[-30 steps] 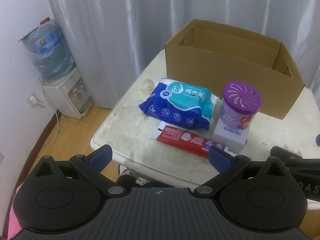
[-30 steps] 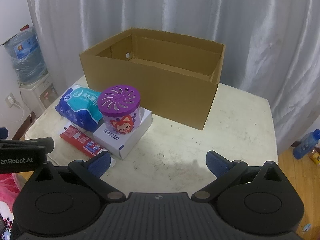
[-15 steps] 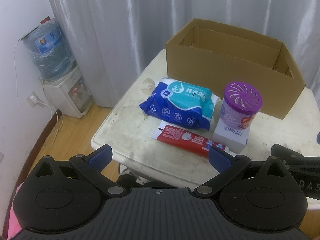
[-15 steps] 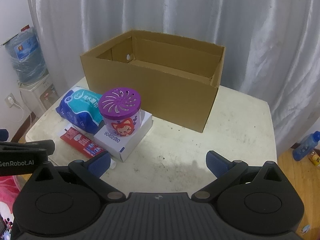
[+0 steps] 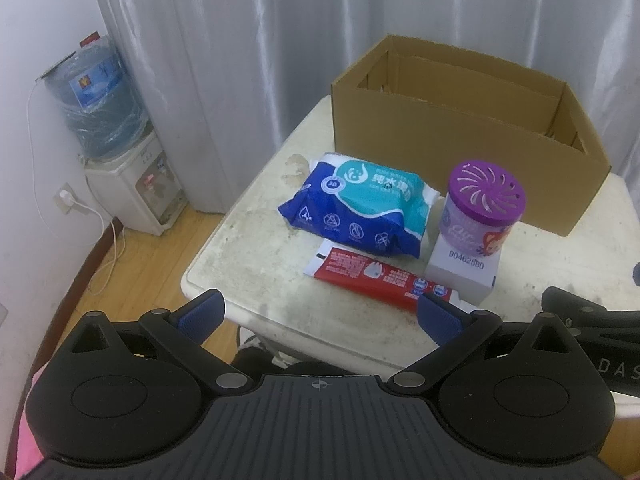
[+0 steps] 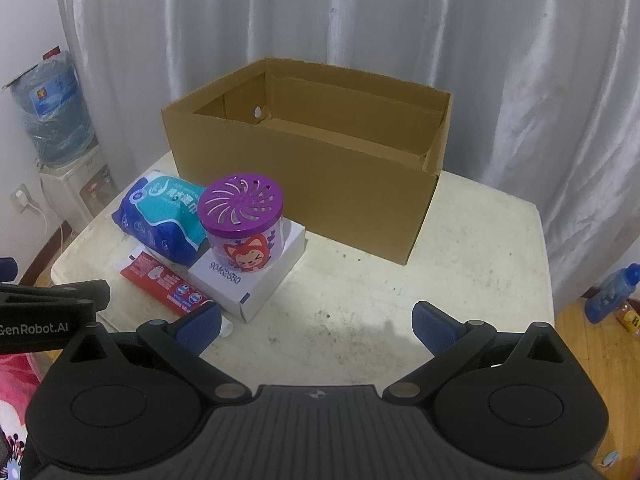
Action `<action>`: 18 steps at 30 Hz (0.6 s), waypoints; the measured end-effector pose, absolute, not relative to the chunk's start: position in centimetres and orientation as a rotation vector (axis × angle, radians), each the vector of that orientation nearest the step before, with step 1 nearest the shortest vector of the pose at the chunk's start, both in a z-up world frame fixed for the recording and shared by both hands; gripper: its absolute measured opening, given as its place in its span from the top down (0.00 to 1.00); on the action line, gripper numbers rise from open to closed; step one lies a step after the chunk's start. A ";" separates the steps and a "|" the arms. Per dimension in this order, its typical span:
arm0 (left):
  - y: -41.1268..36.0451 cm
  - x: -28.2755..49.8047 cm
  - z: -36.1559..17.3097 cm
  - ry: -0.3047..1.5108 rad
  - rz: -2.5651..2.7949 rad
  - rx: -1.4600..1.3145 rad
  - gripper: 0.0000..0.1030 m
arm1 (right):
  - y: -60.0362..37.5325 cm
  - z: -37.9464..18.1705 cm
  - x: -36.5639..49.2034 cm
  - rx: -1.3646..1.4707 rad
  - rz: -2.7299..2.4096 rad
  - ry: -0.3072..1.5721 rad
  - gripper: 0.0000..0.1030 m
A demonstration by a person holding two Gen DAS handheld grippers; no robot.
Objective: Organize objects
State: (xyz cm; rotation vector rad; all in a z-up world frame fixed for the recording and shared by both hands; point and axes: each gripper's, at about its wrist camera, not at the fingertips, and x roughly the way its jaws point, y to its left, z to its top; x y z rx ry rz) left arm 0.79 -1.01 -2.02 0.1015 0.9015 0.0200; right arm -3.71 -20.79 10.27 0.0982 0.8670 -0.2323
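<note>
Both grippers are being held back at the near edge of the table [image 6: 480,248], nothing gripped. Left gripper [image 5: 320,312]: fingers spread wide apart, empty. Right gripper [image 6: 316,320]: same, fingers wide apart, empty. All four loose items are being kept clustered just in front of the cardboard box [image 6: 312,168], off its left front corner: the blue wet wipes pack [image 5: 360,208] nearest that corner, the red toothpaste tube [image 5: 380,276] lying in front of the pack, and the purple-lidded air freshener jar [image 6: 244,224] standing upright on a small white carton [image 6: 256,276] in front of the box's front wall. The box is open-topped and appears empty as far as its interior is shown, so no sorting is judged done yet. Key relation: the tube is lying closest to the left gripper, ahead and slightly right of its fingers, long axis running left-right across that view, cap end toward the right finger. A pinch across the tube's short width is therefore likely lined up only after the wrist is rotated. From the right gripper the whole cluster is sitting forward-left, with the jar the easiest reach. Risk being flagged: the jar is only resting on the carton, so a nudge there could topple it.
</note>
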 end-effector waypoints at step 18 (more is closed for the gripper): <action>-2.2 1.5 -2.6 0.793 -0.053 0.127 0.01 | -23.4 11.4 -1.9 0.122 -0.169 0.768 0.00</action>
